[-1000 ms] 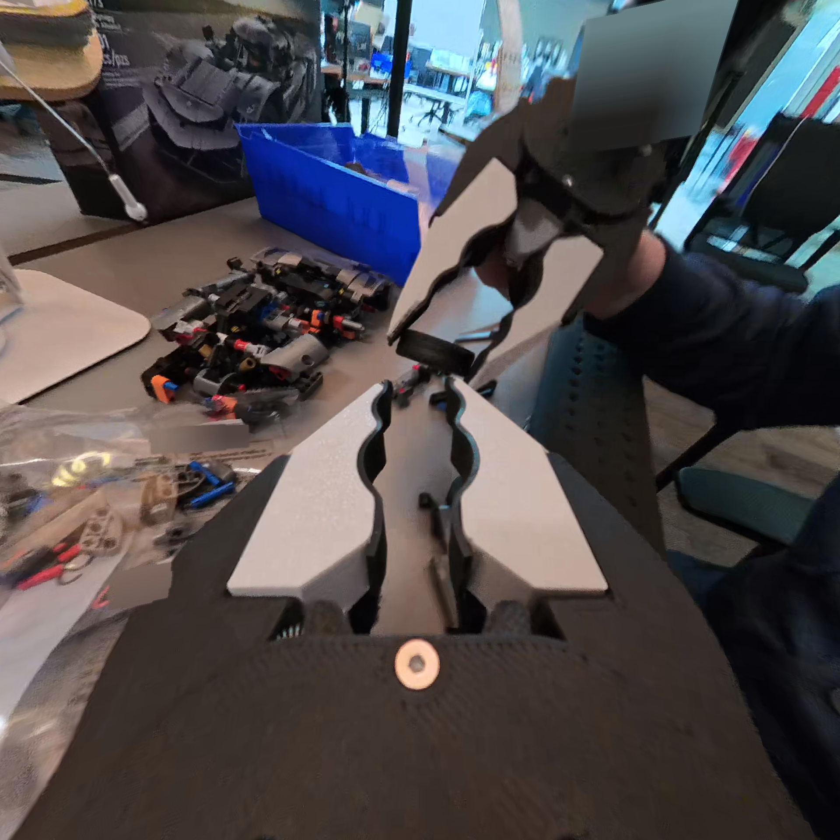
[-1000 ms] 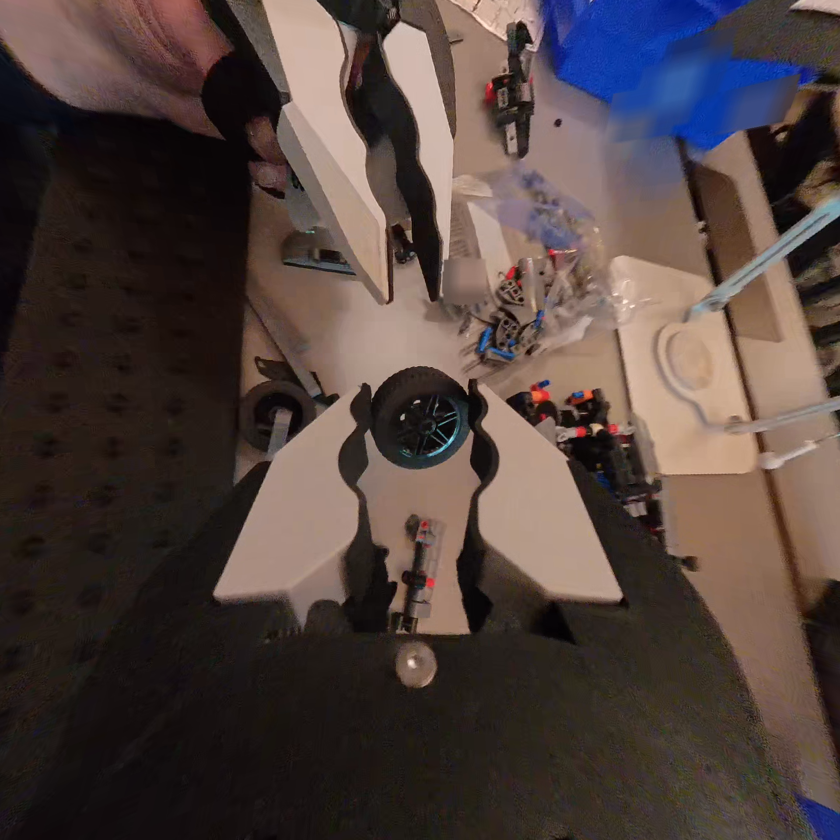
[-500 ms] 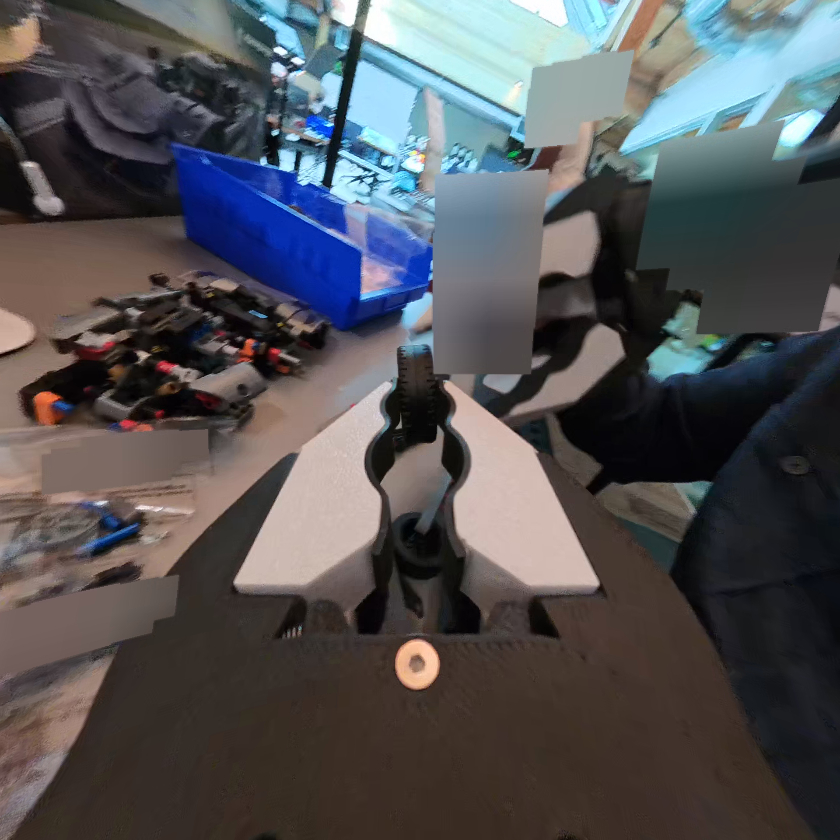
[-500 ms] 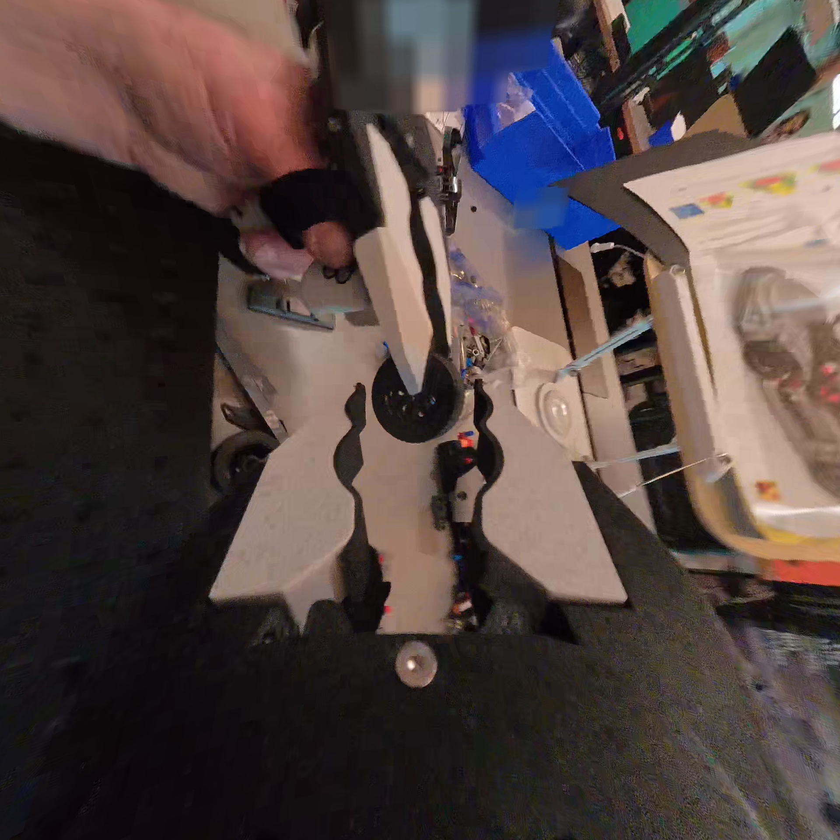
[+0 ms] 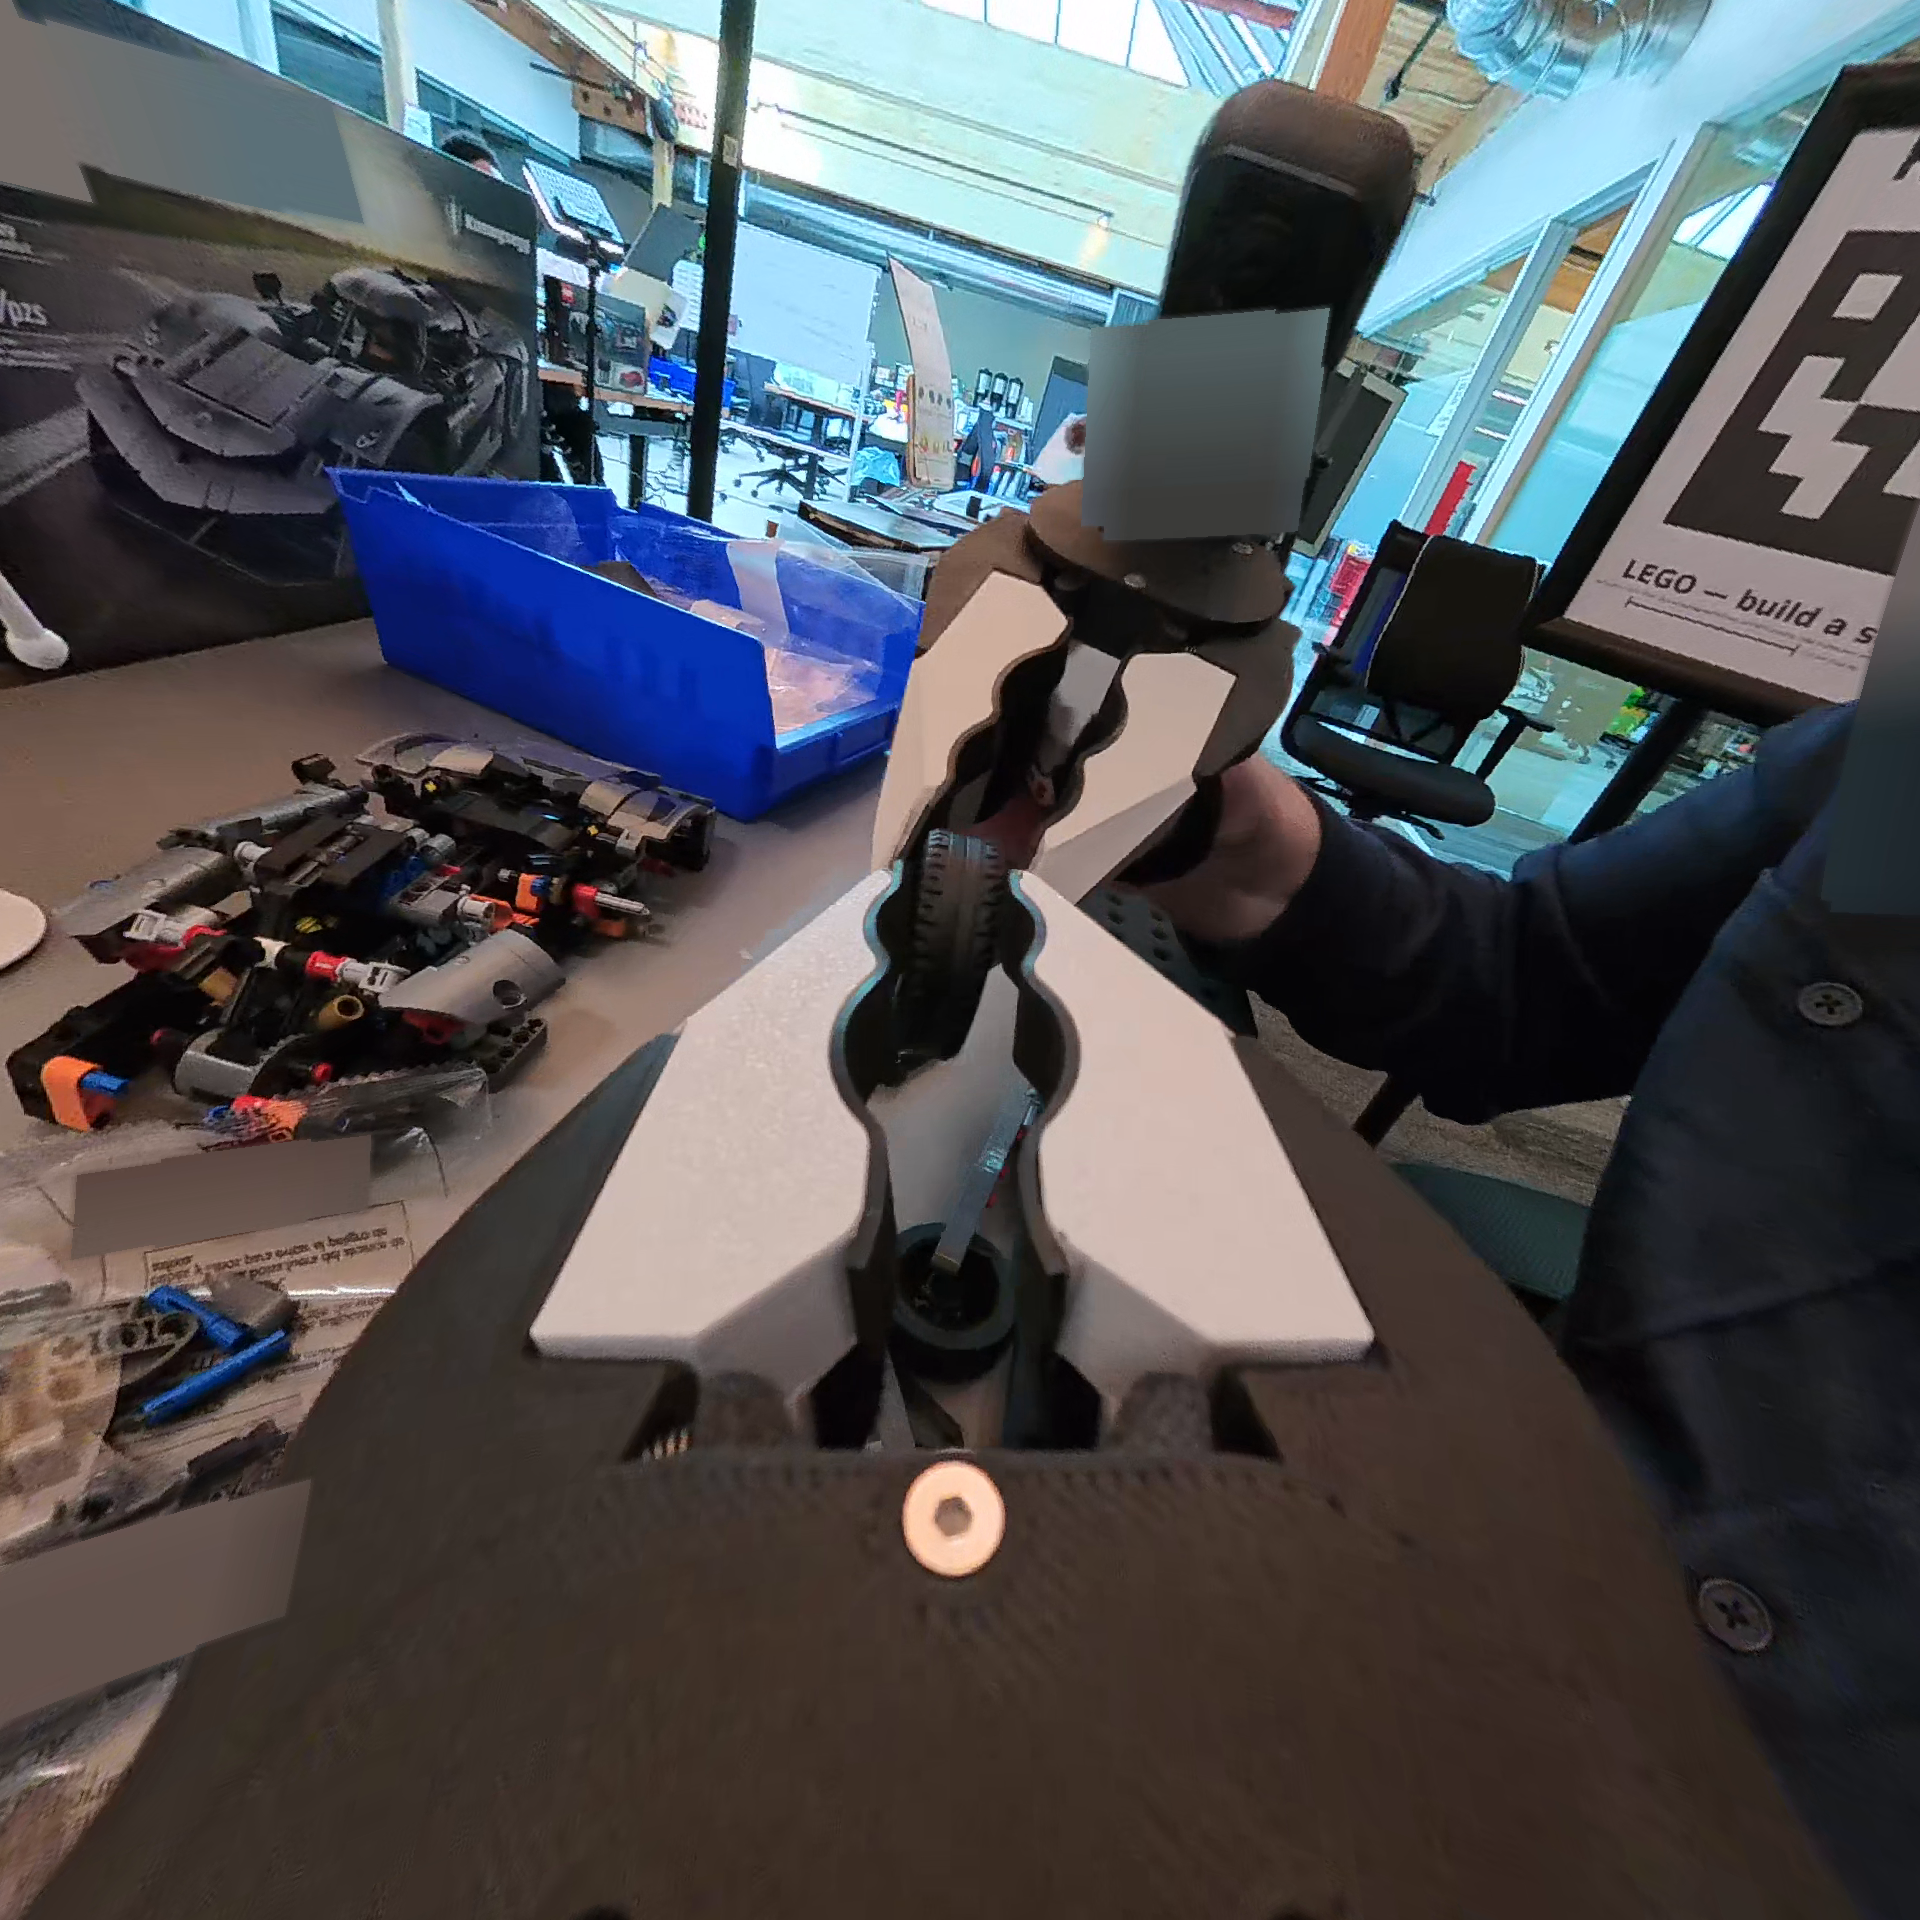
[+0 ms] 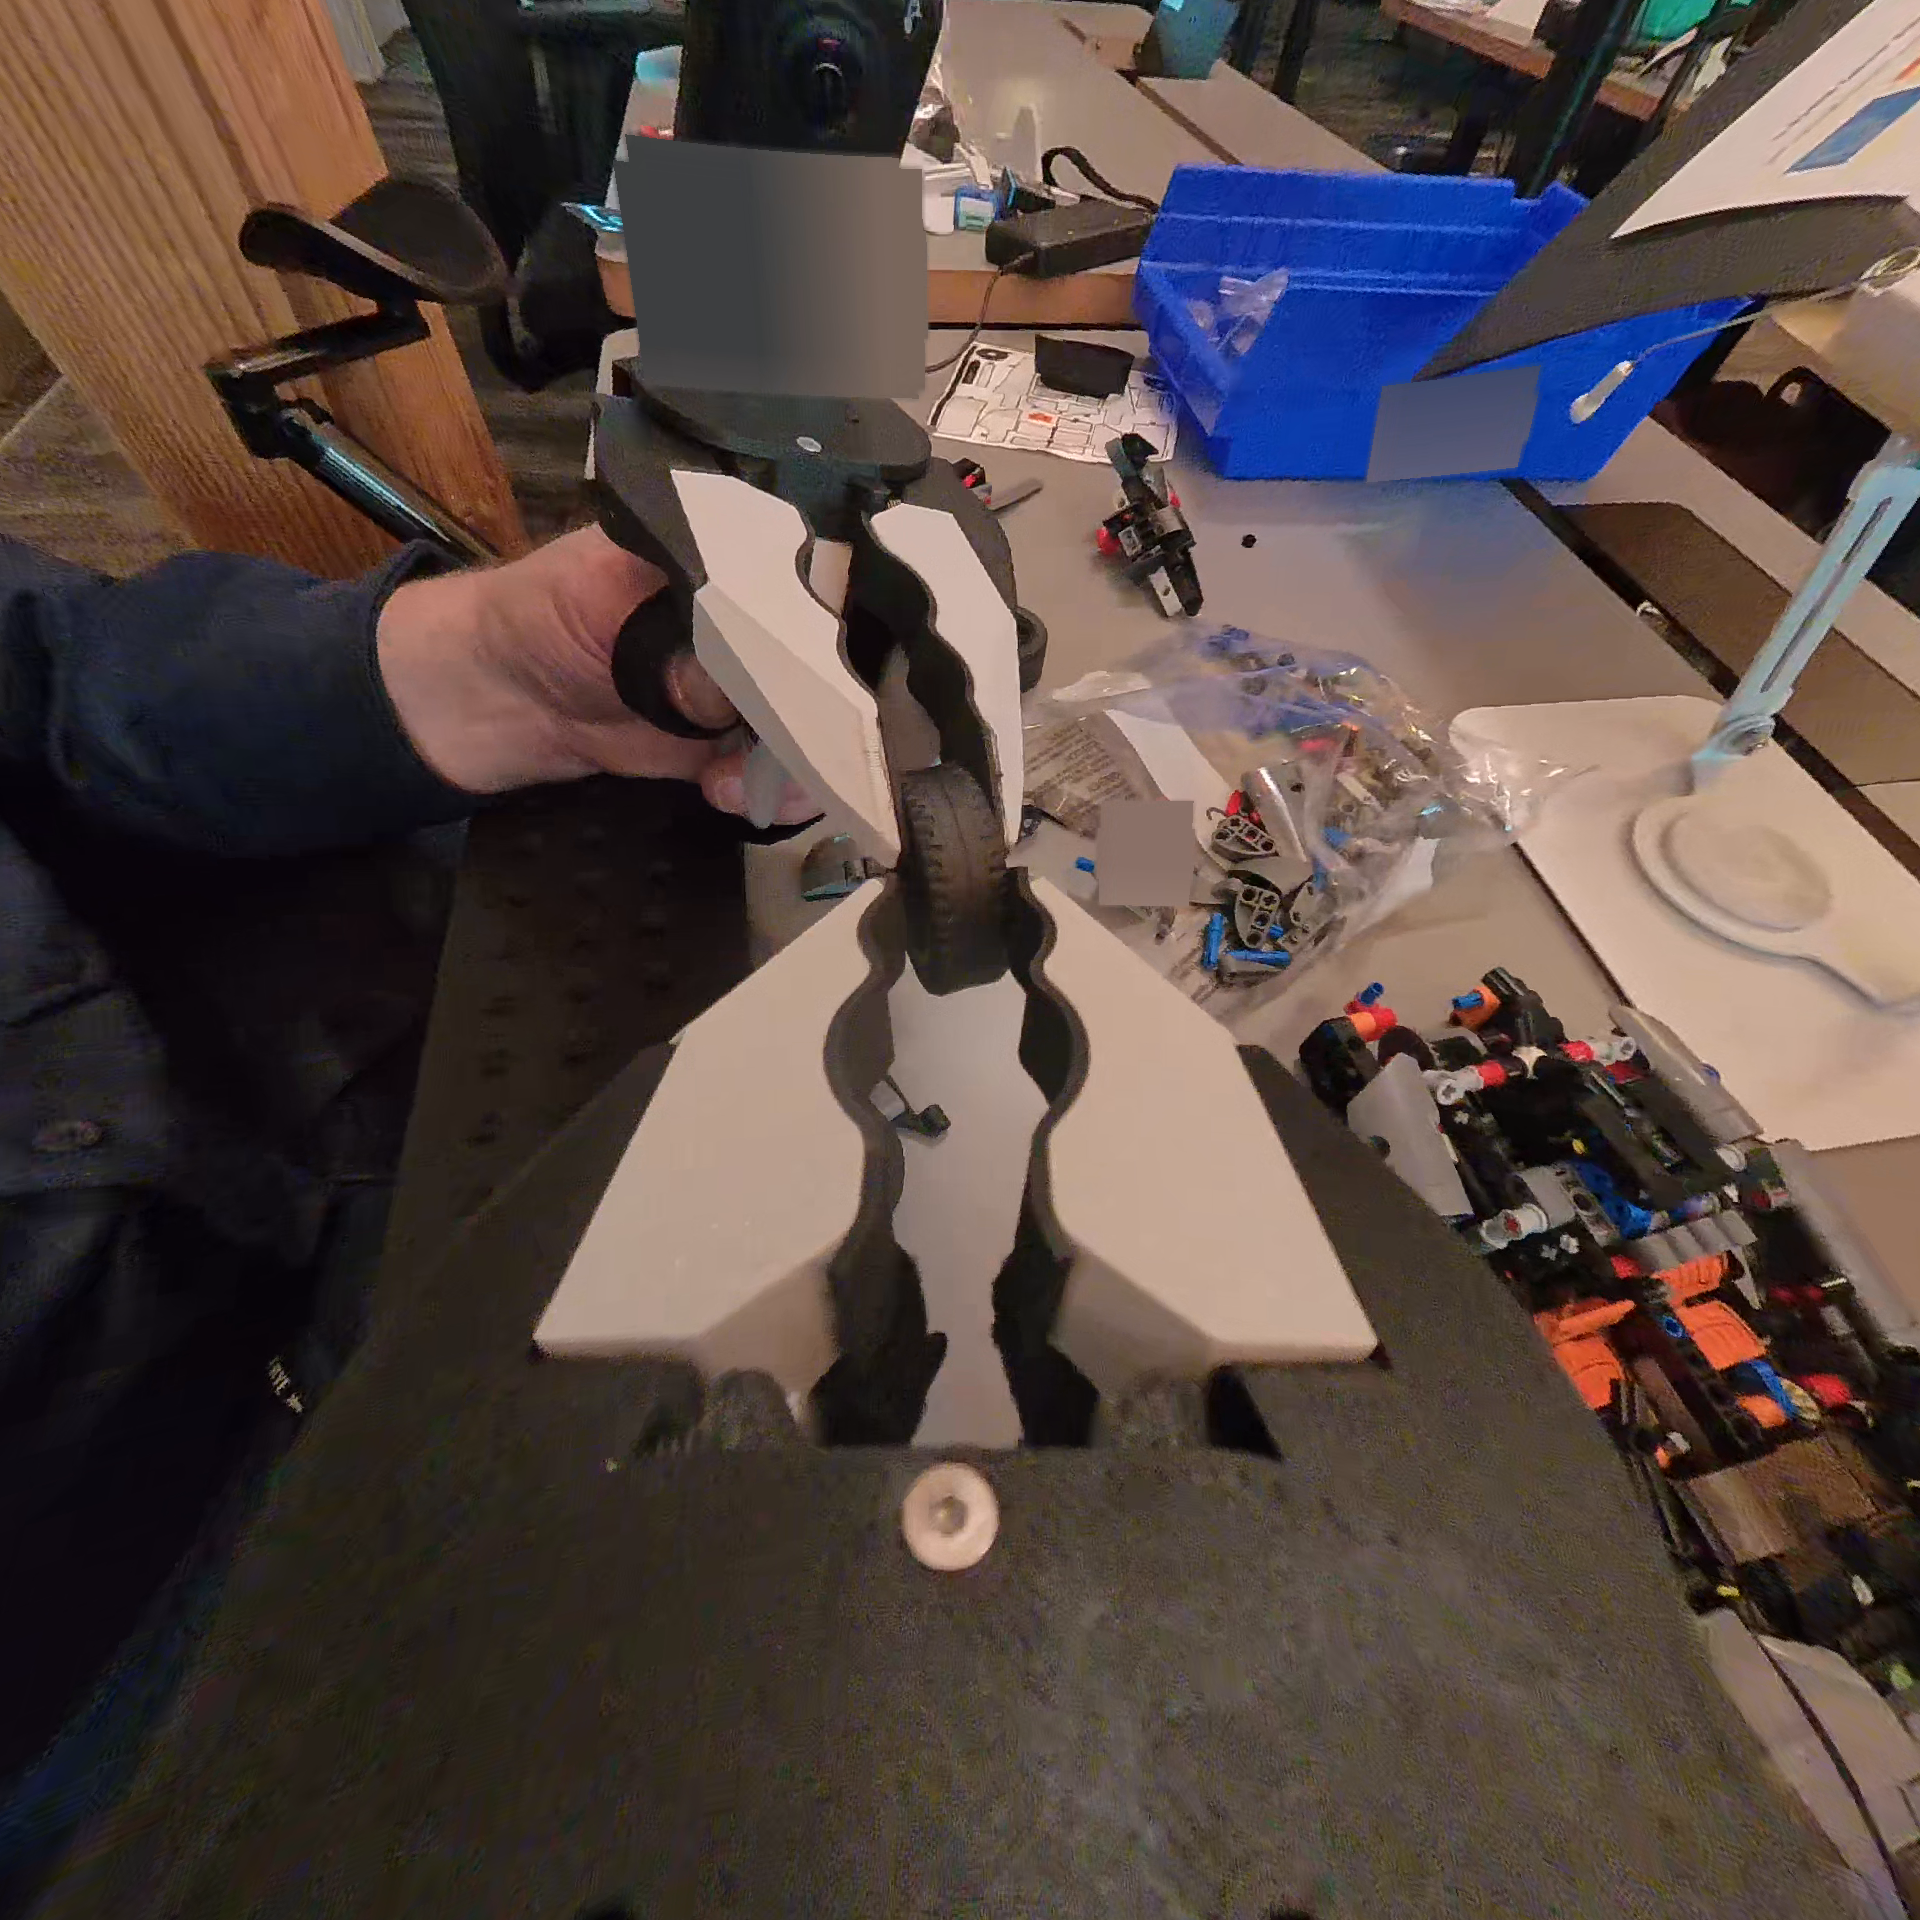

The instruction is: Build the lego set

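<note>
**Both claws on one little tyre**

Both claws meet tip to tip over the worktop's near edge, held up in the air. The left claw [image 5: 951, 914] is clamped on a black rubber wheel [image 5: 954, 904], tread facing its camera. The right claw [image 6: 954, 904] has its fingers pressed against the same wheel [image 6: 951, 878] from the opposite side. The half-built lego car [image 5: 353, 914] lies on the worktop, near a blue bin [image 5: 613, 634] and a clear bag of parts [image 6: 1278, 790].
</note>
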### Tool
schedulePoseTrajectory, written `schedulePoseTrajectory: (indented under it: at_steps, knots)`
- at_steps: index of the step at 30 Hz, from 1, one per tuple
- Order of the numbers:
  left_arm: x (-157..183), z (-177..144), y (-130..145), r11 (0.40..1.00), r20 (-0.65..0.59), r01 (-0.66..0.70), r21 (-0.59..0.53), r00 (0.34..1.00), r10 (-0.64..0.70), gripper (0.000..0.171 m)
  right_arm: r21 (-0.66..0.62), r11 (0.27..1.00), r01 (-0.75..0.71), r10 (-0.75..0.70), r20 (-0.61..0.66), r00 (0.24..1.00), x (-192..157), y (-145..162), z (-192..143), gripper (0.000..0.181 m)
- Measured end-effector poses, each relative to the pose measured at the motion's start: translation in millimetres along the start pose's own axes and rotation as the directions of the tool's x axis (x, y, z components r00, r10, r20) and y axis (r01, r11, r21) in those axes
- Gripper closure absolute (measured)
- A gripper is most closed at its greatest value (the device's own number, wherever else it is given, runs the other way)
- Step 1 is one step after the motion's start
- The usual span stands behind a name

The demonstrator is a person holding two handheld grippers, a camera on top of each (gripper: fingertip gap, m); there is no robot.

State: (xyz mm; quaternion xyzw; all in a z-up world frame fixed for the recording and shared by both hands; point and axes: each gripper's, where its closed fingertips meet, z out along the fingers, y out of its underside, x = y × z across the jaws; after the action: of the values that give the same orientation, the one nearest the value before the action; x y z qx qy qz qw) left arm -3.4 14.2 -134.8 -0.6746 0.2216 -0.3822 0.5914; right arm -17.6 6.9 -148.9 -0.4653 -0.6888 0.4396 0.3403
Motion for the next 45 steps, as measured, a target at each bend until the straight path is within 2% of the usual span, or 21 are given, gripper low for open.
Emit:
schedulePoseTrajectory:
  at_steps: [3, 9, 15, 18, 26, 32, 34, 36, 39, 40, 42, 45]
  knots:
    - [1, -2, -3, 0.999, 0.019, -0.046, 0.004, 0.999, 0.046, 0.157, 0.019, 0.999, -0.025, 0.025, 0.015, 1.000, -1, -2, -3, 0.164]
    - [-1, -8, -4, 0.999, 0.016, -0.036, 0.007, 0.999, 0.036, 0.159, 0.094, 0.990, -0.101, 0.096, 0.056, 0.994, 4, -8, -13, 0.165]
    - [-11, -3, 2, 0.990, 0.146, -0.129, -0.057, 0.980, 0.136, 0.159, 0.063, 0.991, -0.119, 0.121, -0.039, 0.992, 10, 1, -9, 0.165]
    - [-16, -2, 3, 0.976, 0.228, -0.197, -0.095, 0.950, 0.214, 0.159, 0.054, 0.991, -0.122, 0.127, -0.093, 0.988, 16, 4, -6, 0.166]
    - [-23, -8, 0, 0.961, 0.326, -0.252, -0.114, 0.904, 0.276, 0.160, 0.085, 0.984, -0.157, 0.169, -0.161, 0.972, 21, -2, -1, 0.166]
    - [-28, -12, -3, 0.916, 0.435, -0.352, -0.192, 0.806, 0.401, 0.161, 0.133, 0.976, -0.171, 0.198, -0.223, 0.954, 24, -5, 2, 0.166]
    - [-26, -13, -4, 0.932, 0.408, -0.325, -0.159, 0.838, 0.362, 0.161, 0.126, 0.991, -0.051, 0.081, -0.242, 0.967, 17, -9, 0, 0.164]
    - [-17, -13, -5, 0.970, 0.298, -0.233, -0.072, 0.923, 0.244, 0.160, 0.124, 0.992, 0.020, 0.006, -0.203, 0.979, 11, -13, -4, 0.162]
    - [-6, -3, 0, 0.973, 0.214, -0.216, -0.078, 0.950, 0.228, 0.159, 0.060, 0.994, 0.089, -0.081, -0.125, 0.989, 1, -10, 0, 0.153]
    - [-4, 1, 1, 0.977, 0.198, -0.200, -0.072, 0.957, 0.210, 0.160, 0.042, 0.995, 0.088, -0.083, -0.110, 0.990, 0, -8, 2, 0.151]
    - [-7, -2, 3, 0.974, 0.209, -0.210, -0.090, 0.952, 0.225, 0.160, 0.031, 0.999, 0.039, -0.037, -0.056, 0.998, -2, -3, 0, 0.162]
    - [1, 1, 3, 0.979, 0.163, -0.193, -0.066, 0.966, 0.202, 0.160, 0.086, 0.996, -0.022, 0.019, 0.040, 0.999, -8, -5, -7, 0.166]
